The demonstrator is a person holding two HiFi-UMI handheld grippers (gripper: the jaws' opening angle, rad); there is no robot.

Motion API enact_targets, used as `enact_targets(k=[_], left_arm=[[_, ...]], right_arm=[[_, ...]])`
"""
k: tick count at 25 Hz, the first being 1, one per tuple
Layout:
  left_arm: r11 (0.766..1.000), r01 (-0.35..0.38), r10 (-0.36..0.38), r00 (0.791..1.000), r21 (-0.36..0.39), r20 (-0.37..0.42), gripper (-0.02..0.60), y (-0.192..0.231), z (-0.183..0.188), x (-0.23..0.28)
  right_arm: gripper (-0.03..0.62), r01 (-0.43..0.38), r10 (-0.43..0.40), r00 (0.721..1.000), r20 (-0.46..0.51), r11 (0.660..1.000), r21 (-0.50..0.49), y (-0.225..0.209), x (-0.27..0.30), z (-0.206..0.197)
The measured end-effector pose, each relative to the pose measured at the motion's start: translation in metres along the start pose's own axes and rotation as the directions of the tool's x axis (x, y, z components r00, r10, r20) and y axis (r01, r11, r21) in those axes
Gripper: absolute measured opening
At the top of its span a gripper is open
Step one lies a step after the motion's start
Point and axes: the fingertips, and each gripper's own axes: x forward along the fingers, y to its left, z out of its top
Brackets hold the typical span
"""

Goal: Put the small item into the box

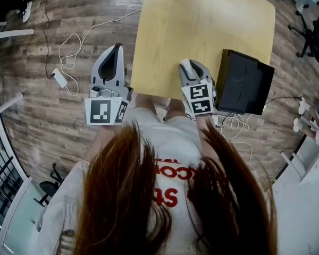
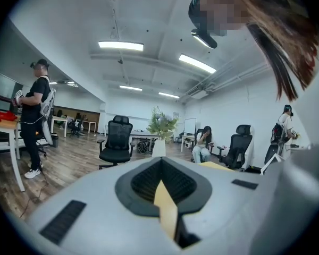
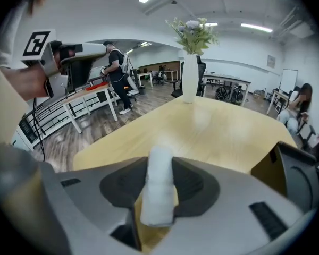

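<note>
Small white item [image 3: 157,195] lengthwise betw. R gripper [image 3: 159,161] jaws, clamped on it; L gripper [image 2: 160,169] jaws together, empty.

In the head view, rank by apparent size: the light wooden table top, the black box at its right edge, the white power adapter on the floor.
1. Light wooden table top
2. Black box
3. White power adapter, smallest by far; being farther away on the floor shrinks it somewhat.
</note>
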Motion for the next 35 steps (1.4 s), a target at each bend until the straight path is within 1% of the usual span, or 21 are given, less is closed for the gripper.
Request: enact_targets(k=[2, 4, 6, 8, 12, 16, 19, 21, 25, 28, 30, 32, 35], left_arm=[[1.0, -0.001, 0.0, 1.0, 0.007, 0.018, 0.006, 0.0, 0.008, 0.002], [1.0, -0.001, 0.001, 0.999, 0.015, 0.039, 0.006, 0.0, 0.017, 0.005], [1.0, 0.0, -0.001, 0.998, 0.024, 0.063, 0.006, 0.001, 0.026, 0.009], [0.999, 0.003, -0.006, 0.996, 0.032, 0.084, 0.006, 0.0, 0.035, 0.012], [0.999, 0.003, -0.008, 0.994, 0.046, 0.113, 0.006, -0.002, 0.049, 0.016], [0.998, -0.007, -0.003, 0.988, 0.063, 0.156, 0.006, -0.003, 0.069, 0.02], [0.997, -0.015, 0.001, 0.983, 0.075, 0.184, 0.006, -0.004, 0.081, 0.021], [0.997, -0.015, -0.001, 0.981, 0.08, 0.195, 0.006, -0.005, 0.087, 0.023], [0.996, 0.014, -0.032, 0.978, 0.087, 0.205, 0.006, -0.015, 0.093, 0.03], [0.994, 0.062, -0.08, 0.976, 0.093, 0.203, 0.006, -0.029, 0.096, 0.042], [0.989, 0.113, -0.13, 0.972, 0.094, 0.195, 0.006, -0.042, 0.096, 0.054], [0.98, 0.173, -0.188, 0.964, 0.095, 0.186, 0.006, -0.063, 0.096, 0.067], [0.96, 0.265, -0.278, 0.944, 0.095, 0.177, 0.006, -0.106, 0.096, 0.083]], right_arm=[[0.14, 0.01, -0.011, 0.998, 0.066, 1.0, 0.017, -0.007, -0.011, 0.02], [0.14, 0.027, -0.031, 0.99, 0.139, 0.999, 0.031, -0.016, -0.022, 0.043], [0.14, 0.053, -0.061, 0.974, 0.22, 0.998, 0.041, -0.029, -0.035, 0.068], [0.14, 0.079, -0.092, 0.95, 0.299, 0.995, 0.056, -0.042, -0.052, 0.092], [0.138, 0.105, -0.13, 0.891, 0.435, 0.991, 0.081, -0.059, -0.086, 0.137], [0.138, 0.111, -0.155, 0.814, 0.56, 0.988, 0.111, -0.074, -0.12, 0.175], [0.138, 0.127, -0.168, 0.758, 0.631, 0.986, 0.111, -0.08, -0.144, 0.196], [0.137, 0.14, -0.178, 0.73, 0.66, 0.984, 0.111, -0.083, -0.156, 0.206], [0.137, 0.176, -0.224, 0.691, 0.688, 0.974, 0.141, -0.091, -0.179, 0.209], [0.137, 0.186, -0.273, 0.665, 0.695, 0.962, 0.2, -0.106, -0.198, 0.201], [0.137, 0.198, -0.321, 0.648, 0.691, 0.946, 0.255, -0.118, -0.211, 0.191], [0.137, 0.234, -0.379, 0.628, 0.68, 0.925, 0.299, -0.131, -0.23, 0.176], [0.137, 0.298, -0.462, 0.591, 0.661, 0.887, 0.353, -0.148, -0.266, 0.152]])
